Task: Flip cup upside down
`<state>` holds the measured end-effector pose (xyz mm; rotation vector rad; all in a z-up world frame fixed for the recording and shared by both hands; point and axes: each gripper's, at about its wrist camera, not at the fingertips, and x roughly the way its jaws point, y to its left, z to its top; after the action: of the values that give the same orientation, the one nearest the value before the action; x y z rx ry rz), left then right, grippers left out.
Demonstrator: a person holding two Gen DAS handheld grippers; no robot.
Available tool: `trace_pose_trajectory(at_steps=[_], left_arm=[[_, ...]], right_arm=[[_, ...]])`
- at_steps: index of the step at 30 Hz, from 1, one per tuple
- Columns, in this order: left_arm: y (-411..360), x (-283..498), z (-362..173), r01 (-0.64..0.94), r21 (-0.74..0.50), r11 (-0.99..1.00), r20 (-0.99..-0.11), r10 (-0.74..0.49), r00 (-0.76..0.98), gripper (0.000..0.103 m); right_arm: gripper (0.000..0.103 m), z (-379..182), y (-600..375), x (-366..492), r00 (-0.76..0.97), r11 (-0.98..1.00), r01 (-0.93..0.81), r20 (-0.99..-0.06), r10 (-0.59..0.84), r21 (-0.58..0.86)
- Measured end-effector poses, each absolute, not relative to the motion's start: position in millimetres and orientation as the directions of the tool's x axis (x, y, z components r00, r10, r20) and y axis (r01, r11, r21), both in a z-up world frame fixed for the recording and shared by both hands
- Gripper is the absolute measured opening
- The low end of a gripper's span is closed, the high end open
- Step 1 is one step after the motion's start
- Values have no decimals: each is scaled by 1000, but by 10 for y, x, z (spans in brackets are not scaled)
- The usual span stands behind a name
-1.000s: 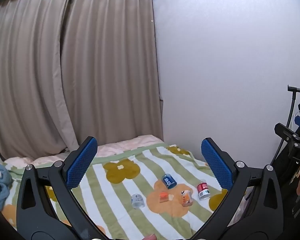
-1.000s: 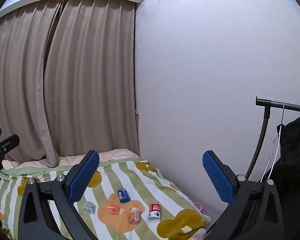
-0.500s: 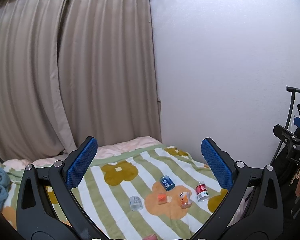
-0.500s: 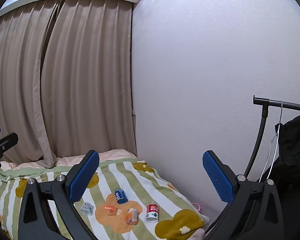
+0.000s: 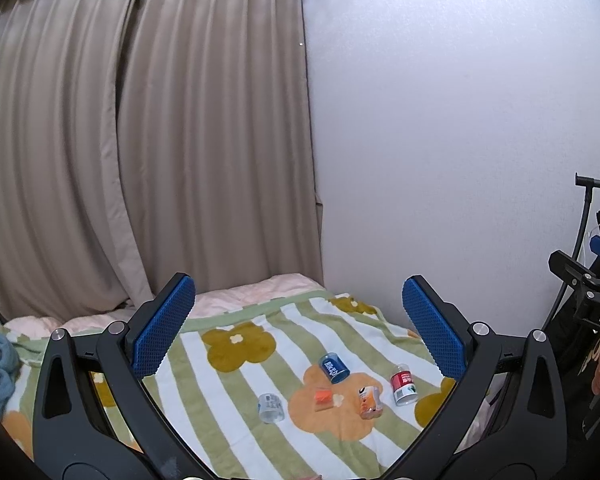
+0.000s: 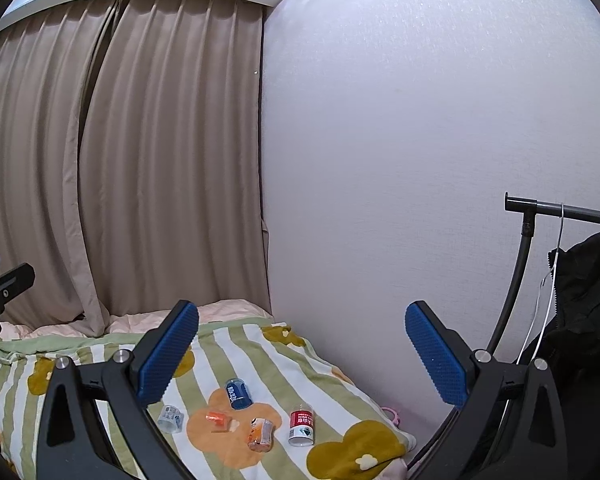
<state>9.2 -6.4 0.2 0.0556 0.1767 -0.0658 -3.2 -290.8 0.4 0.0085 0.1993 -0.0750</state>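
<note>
Both views have drifted slightly leftward, and the left gripper point(image 5: 296, 330) and right gripper point(image 6: 300, 350) hang wide open and empty, well apart from what is probably the cup point(image 5: 333, 367) on the bed point(image 5: 228, 392), whose soft blanket could tip it.

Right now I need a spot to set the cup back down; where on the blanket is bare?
Free: the striped stretch between the olive flower and the pale cup, toward the curtain. Crowded: the orange flower patch, ringed by the blue can, red bottle and orange packets.
</note>
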Motion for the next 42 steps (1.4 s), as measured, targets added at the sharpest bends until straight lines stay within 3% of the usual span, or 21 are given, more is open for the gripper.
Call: trace_pose_trajectory(at_steps=[29,42], left_arm=[[-107,82,27,70,43,997,-190,-61,980,103],[-320,235,-18,17,27,1000,-238,-10,971,103]], right_arm=[[103,4,-2923,-101,978,996,87,-190,-84,5],[103,-67,-3147,149,970,1000,29,-242,-26,7]])
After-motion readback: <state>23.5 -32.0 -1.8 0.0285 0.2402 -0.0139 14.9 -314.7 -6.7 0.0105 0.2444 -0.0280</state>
